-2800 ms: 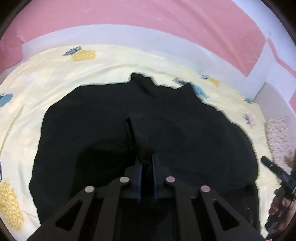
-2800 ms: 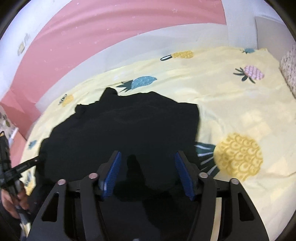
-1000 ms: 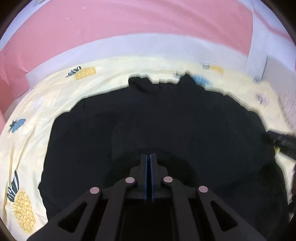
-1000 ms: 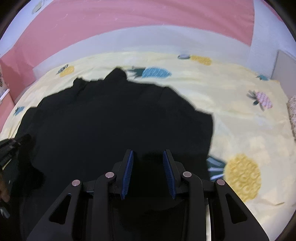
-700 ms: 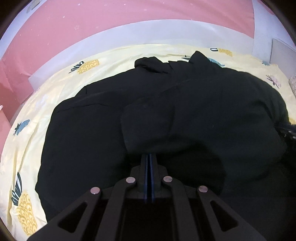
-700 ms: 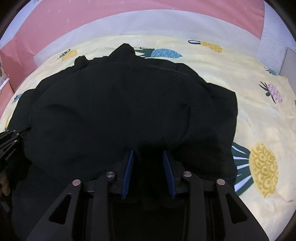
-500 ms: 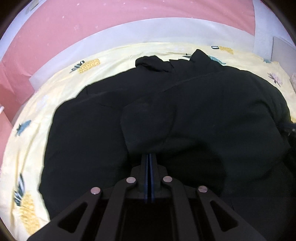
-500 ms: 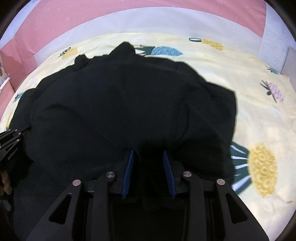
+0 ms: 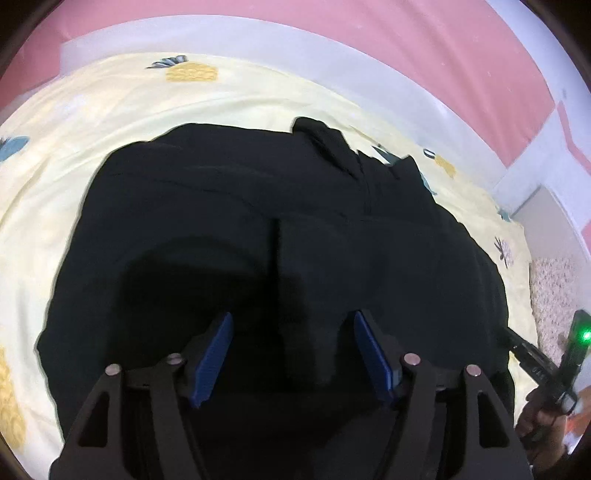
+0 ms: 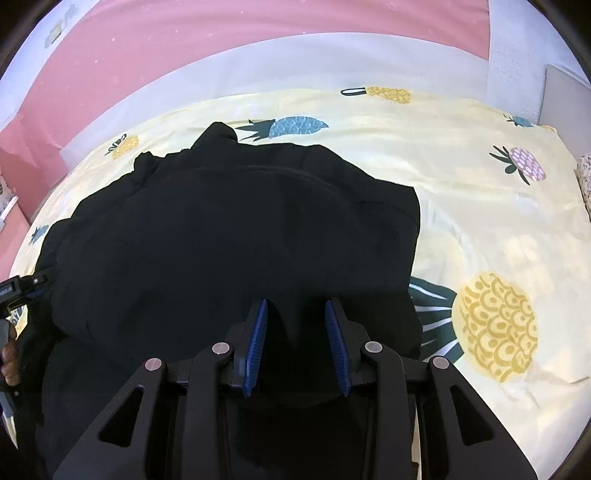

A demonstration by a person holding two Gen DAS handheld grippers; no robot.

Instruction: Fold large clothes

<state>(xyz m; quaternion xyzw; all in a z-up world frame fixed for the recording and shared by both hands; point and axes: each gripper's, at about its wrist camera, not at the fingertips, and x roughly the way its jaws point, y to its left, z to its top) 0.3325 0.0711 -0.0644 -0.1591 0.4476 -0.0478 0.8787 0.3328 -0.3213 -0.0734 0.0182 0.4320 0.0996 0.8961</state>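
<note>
A bed covered by a pale yellow sheet printed with pineapples [image 10: 480, 155] stands against a pink wall with a white lower band [image 10: 295, 22].

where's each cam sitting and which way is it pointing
Left wrist: sits on the left tool, looking forward and down along its blue pads at the black garment; a hand holding the right tool shows at the right edge.
Right wrist: sits on the right tool, looking down at the same garment; black cloth fills the gap between its pads.
Shared: both see the black garment, the pineapple-print sheet and the pink wall.
</note>
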